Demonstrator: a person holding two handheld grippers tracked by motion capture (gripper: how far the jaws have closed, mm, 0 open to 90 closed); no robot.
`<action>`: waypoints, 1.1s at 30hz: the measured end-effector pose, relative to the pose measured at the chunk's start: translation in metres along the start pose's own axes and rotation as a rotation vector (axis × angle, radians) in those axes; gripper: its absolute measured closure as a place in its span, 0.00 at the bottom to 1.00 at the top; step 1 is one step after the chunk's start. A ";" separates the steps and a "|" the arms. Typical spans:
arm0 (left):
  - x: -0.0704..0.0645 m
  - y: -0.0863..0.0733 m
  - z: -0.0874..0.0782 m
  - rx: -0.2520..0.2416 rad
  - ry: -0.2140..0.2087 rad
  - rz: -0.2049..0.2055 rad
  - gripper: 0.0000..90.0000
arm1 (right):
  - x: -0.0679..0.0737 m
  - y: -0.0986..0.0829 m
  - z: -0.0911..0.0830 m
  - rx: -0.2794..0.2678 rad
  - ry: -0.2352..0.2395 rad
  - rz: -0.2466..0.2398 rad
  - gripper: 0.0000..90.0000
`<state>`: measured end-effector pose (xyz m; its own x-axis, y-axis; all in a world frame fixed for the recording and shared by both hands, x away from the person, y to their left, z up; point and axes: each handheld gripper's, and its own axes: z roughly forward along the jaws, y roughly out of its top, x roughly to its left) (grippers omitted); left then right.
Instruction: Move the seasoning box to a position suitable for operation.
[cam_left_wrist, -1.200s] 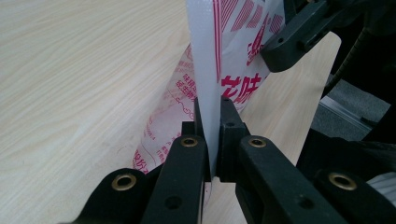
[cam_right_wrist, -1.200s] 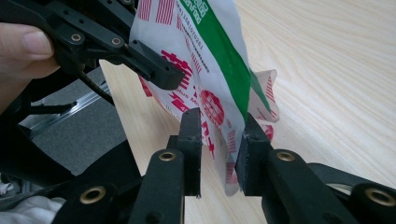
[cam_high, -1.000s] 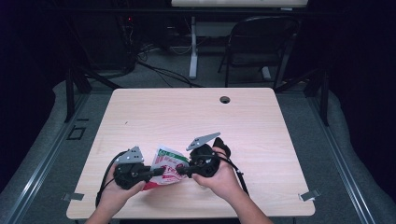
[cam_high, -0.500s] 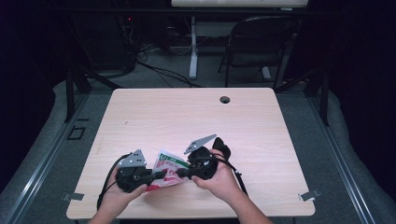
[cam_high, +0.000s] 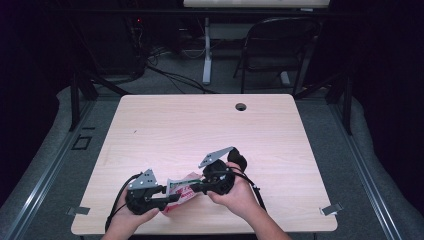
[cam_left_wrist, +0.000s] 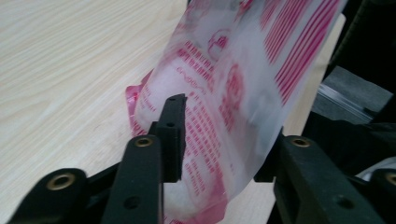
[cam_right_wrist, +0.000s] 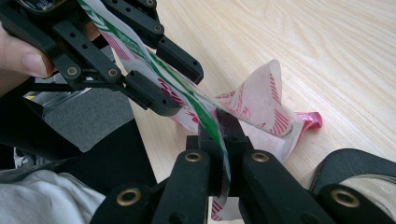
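Both tools clamp the bag (cam_high: 181, 190) w/ red print, unreadable: left tool (cam_high: 167, 199), right tool (cam_high: 192, 188), above worktop (cam_high: 200, 130).

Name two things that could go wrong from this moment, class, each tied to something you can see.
The thin printed plastic bag is pinched by both the left gripper and the right gripper; pulling apart may tear it. It also sits near the table's front edge, so a slip could drop it off.
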<state>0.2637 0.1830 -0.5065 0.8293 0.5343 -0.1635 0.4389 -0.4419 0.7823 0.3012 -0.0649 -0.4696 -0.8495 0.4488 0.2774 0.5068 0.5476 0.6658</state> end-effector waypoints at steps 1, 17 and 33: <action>0.000 0.000 0.000 0.000 0.000 0.000 0.69 | 0.000 0.000 0.000 0.000 0.000 0.000 1.00; 0.006 -0.034 0.016 0.006 0.073 -0.042 0.48 | 0.002 0.007 0.002 -0.018 0.000 -0.027 1.00; 0.012 -0.047 0.043 0.047 0.084 -0.113 0.39 | 0.001 0.004 0.003 -0.038 0.012 -0.015 1.00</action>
<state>0.2678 0.1796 -0.5713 0.7428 0.6399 -0.1970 0.5455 -0.4076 0.7323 0.3031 -0.0596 -0.4687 -0.8587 0.4320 0.2758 0.4883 0.5264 0.6960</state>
